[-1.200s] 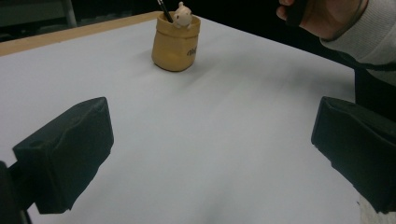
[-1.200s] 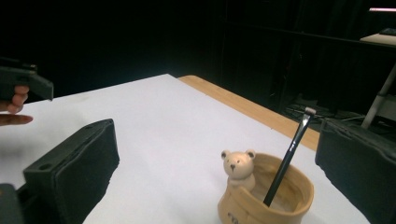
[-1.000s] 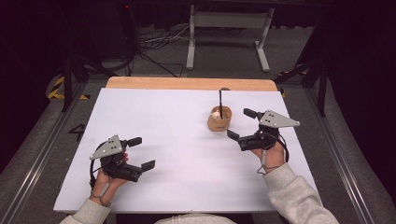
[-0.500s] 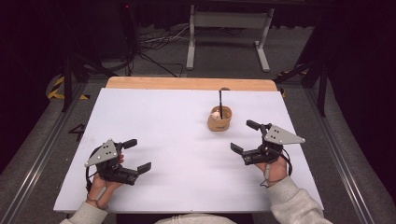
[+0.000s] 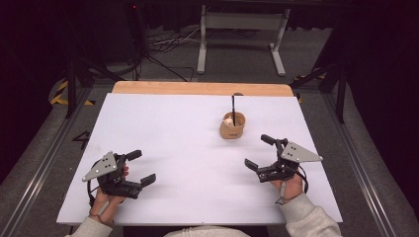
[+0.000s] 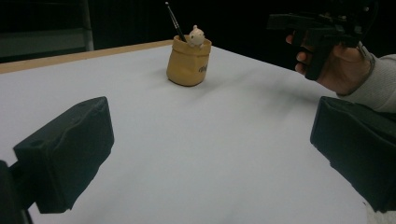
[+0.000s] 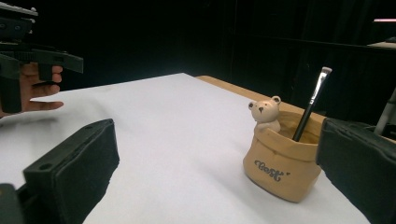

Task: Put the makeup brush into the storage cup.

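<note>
A tan bag-shaped pot (image 5: 232, 127) with a small bear figure (image 7: 265, 113) stands on the white table, right of the middle and toward the far side. A dark brush (image 5: 233, 105) stands upright in it. My right gripper (image 5: 258, 151) hovers open nearer to me than the pot, with nothing between its jaws. In the right gripper view the pot (image 7: 281, 164) and brush (image 7: 310, 105) sit just ahead, by the right jaw. My left gripper (image 5: 142, 167) is open and empty near the front left corner, far from the pot (image 6: 188, 63).
The white sheet (image 5: 188, 143) covers the table, and a wooden strip (image 5: 197, 88) runs along its far edge. A metal stand (image 5: 237, 29) and cables (image 5: 158, 47) lie on the floor behind. The other hand's gripper (image 6: 317, 28) shows at the upper right of the left gripper view.
Both grippers have drawn back toward the table's near edge. The right one has moved away from the pot. Both stay open, and the pot has not moved.
</note>
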`<state>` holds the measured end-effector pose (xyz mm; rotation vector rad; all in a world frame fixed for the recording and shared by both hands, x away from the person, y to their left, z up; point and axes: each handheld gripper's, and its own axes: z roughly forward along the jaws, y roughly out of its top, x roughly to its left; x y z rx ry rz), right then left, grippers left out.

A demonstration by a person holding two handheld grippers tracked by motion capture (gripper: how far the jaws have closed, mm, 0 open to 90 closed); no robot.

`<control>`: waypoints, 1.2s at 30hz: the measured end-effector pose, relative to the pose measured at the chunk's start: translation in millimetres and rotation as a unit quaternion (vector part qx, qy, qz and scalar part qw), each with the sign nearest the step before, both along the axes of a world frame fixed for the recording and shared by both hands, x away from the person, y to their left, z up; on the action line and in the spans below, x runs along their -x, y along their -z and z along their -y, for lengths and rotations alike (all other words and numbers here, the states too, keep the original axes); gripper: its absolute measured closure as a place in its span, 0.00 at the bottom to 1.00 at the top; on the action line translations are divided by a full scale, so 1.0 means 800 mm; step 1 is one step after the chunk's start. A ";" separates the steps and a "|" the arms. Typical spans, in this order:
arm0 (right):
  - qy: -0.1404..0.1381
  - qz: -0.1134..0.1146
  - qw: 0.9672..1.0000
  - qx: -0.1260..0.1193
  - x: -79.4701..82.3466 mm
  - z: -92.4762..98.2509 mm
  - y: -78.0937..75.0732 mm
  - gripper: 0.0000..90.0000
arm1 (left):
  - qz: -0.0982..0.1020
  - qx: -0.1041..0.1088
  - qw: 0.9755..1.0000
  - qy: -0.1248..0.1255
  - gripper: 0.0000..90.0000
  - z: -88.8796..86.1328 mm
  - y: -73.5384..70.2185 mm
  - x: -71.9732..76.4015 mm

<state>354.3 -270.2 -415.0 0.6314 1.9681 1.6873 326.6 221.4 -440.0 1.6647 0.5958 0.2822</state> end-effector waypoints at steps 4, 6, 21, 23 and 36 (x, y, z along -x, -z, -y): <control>0.000 0.006 1.000 0.002 0.002 0.002 0.004 0.00 | -0.002 0.008 1.000 0.002 0.00 0.001 0.003 0.002; 0.001 0.008 1.000 0.001 0.004 0.004 0.008 0.00 | 0.001 0.019 1.000 0.002 0.00 0.000 0.004 0.004; 0.005 0.000 1.000 0.007 0.011 0.010 0.025 0.00 | 0.012 0.031 0.999 -0.011 0.03 0.003 0.013 0.010; 0.006 0.001 1.000 0.013 0.012 0.009 0.026 0.00 | 0.011 0.027 0.999 -0.019 0.03 0.005 0.016 0.010; 0.006 -0.007 0.999 0.033 0.015 0.004 0.034 0.00 | -0.003 0.014 1.000 -0.015 0.04 0.011 0.025 0.005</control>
